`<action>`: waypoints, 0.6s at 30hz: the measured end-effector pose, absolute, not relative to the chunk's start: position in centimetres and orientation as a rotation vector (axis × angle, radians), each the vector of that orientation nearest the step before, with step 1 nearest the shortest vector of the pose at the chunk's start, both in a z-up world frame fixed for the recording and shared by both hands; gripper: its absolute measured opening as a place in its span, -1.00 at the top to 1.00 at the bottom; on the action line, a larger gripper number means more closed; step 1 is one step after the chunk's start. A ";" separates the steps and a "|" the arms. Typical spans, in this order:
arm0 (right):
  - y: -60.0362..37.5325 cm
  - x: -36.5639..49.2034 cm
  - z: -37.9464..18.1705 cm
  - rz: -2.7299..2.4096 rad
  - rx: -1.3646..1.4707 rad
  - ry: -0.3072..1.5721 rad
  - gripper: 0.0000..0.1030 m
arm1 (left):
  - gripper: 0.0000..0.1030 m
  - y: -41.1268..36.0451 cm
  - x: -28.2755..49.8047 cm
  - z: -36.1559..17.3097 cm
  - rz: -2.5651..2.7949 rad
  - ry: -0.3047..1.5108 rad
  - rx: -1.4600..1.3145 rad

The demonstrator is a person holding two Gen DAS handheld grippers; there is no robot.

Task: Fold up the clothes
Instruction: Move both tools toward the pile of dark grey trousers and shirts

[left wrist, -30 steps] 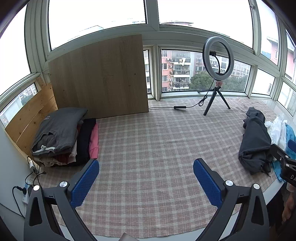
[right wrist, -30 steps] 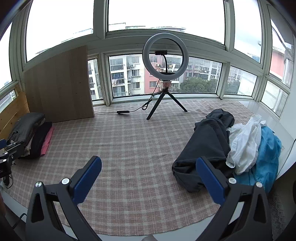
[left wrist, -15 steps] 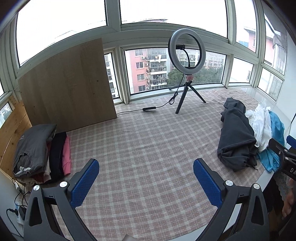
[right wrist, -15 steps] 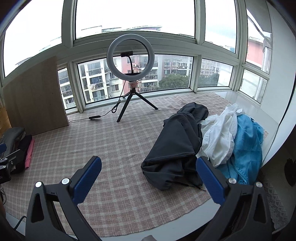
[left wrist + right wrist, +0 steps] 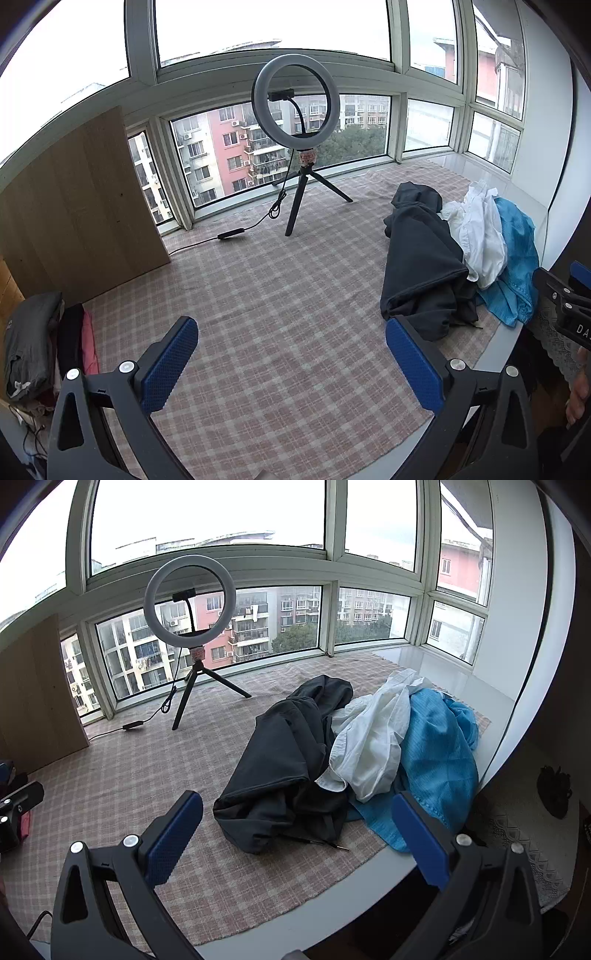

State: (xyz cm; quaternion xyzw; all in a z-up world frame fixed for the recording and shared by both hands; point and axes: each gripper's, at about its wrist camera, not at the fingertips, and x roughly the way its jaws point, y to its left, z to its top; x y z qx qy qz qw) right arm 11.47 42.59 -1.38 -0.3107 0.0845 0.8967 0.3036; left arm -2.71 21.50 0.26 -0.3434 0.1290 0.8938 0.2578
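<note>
A heap of unfolded clothes lies at the right of the plaid-covered ledge: a dark garment (image 5: 280, 760), a white shirt (image 5: 373, 746) and a blue garment (image 5: 436, 760). The heap also shows in the left wrist view, with the dark garment (image 5: 421, 266) nearest. A stack of folded clothes (image 5: 33, 343) sits at the far left. My left gripper (image 5: 291, 362) is open and empty above the plaid cloth (image 5: 277, 314). My right gripper (image 5: 297, 834) is open and empty, just in front of the dark garment, apart from it.
A ring light on a tripod (image 5: 295, 147) stands at the back by the windows, its cable (image 5: 236, 232) trailing left. A wooden board (image 5: 77, 206) leans at the back left. The ledge's front edge (image 5: 332, 897) runs below the right gripper.
Both grippers have swung to the right. The clothes heap is now larger and nearer the centre in both views, and the folded stack has slid to the left edge. Both jaws stayed open.
</note>
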 end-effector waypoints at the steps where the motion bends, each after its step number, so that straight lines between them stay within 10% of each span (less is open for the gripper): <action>1: 42.8 11.7 -1.4 2.368 -0.820 0.226 -1.00 | -0.99 22.0 -2.7 0.3 2.412 0.353 -0.928; 18: 48.8 13.6 0.6 2.291 -0.749 0.217 -1.00 | -0.99 27.7 -3.9 2.1 2.313 0.387 -0.835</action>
